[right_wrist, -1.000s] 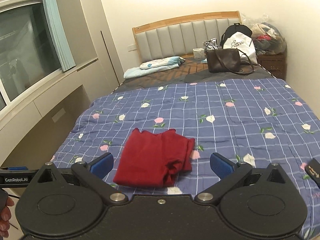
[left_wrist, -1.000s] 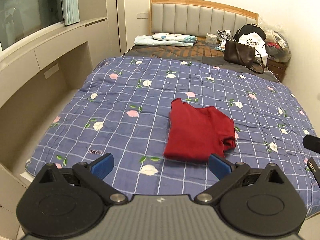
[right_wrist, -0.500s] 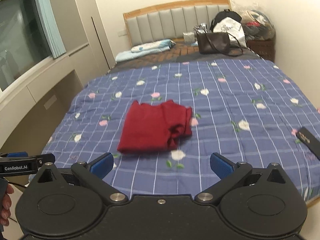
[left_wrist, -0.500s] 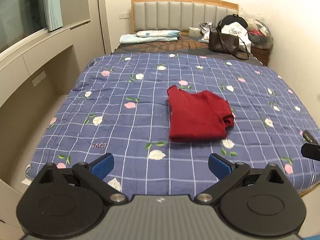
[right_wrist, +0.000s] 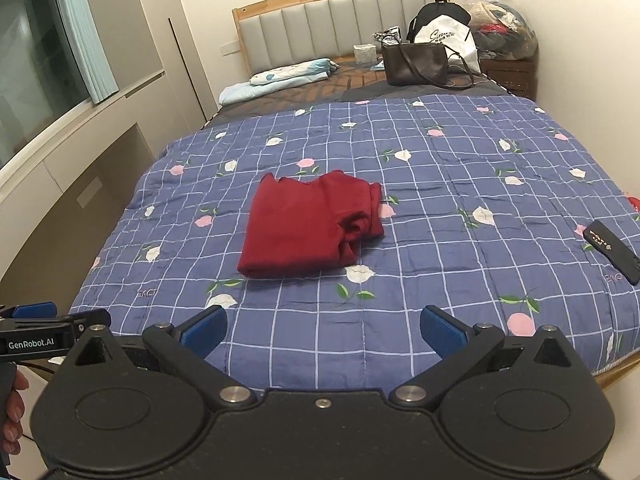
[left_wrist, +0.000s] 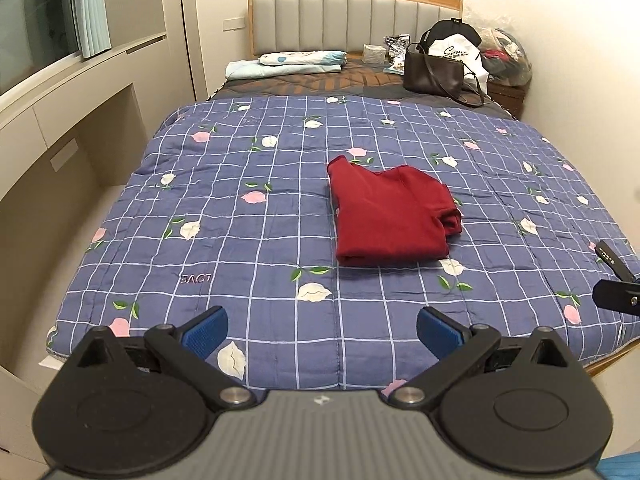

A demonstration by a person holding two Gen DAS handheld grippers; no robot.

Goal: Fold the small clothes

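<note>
Bed fills both views; blue checked quilt with flower print, soft, lightly rumpled, its foot edge just ahead of both tools. Padded grey headboard in a wooden frame at the far end.

Red garment lies folded into a rough rectangle mid-quilt, bunched along its right edge; bare quilt on every side, widest toward the window side.

Brown handbag and folded pale bedding sit up by the headboard, well apart from the garment.

Left gripper spread wide, blue pads empty, back from the garment. Right gripper likewise spread and empty.

Only the right view shows the flat black object whole near the quilt's right edge, possibly a remote, plus fingertips at lower left.
</note>
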